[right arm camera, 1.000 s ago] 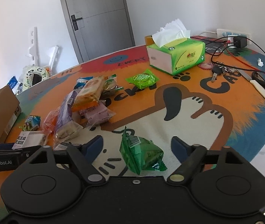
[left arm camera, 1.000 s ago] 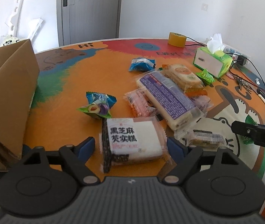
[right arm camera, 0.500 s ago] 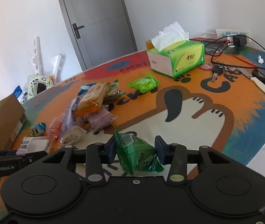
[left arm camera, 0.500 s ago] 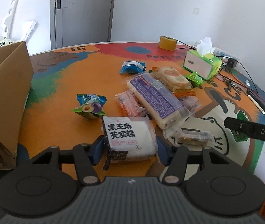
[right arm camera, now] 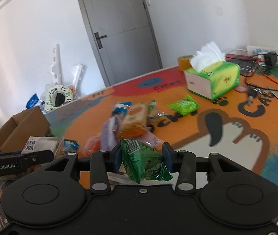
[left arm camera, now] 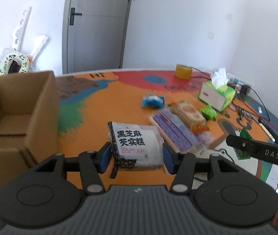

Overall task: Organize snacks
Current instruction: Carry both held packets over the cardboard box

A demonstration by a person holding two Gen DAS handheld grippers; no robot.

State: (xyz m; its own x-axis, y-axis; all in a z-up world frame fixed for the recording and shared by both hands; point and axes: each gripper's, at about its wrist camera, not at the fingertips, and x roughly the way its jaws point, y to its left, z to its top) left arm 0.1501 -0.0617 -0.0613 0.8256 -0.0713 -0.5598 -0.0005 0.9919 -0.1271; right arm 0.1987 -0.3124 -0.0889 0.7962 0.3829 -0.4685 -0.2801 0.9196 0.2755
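Note:
My left gripper is shut on a white cake packet with black lettering, lifted off the colourful mat. An open cardboard box stands to its left. In the right wrist view, my right gripper is shut on a green snack bag, also raised above the table. That bag and the right gripper's arm show at the right of the left wrist view. The left gripper with its white packet shows at the left of the right wrist view, near the cardboard box.
A pile of snacks stays mid-table: a purple packet, an orange-topped packet, a blue bag, a green bag. At the far right are a tissue box, a tape roll, cables and keys.
Both grippers closed on their packets, the left on the white cake, the right on the green bag, then lifted them off the table. The left view now faces the box more.

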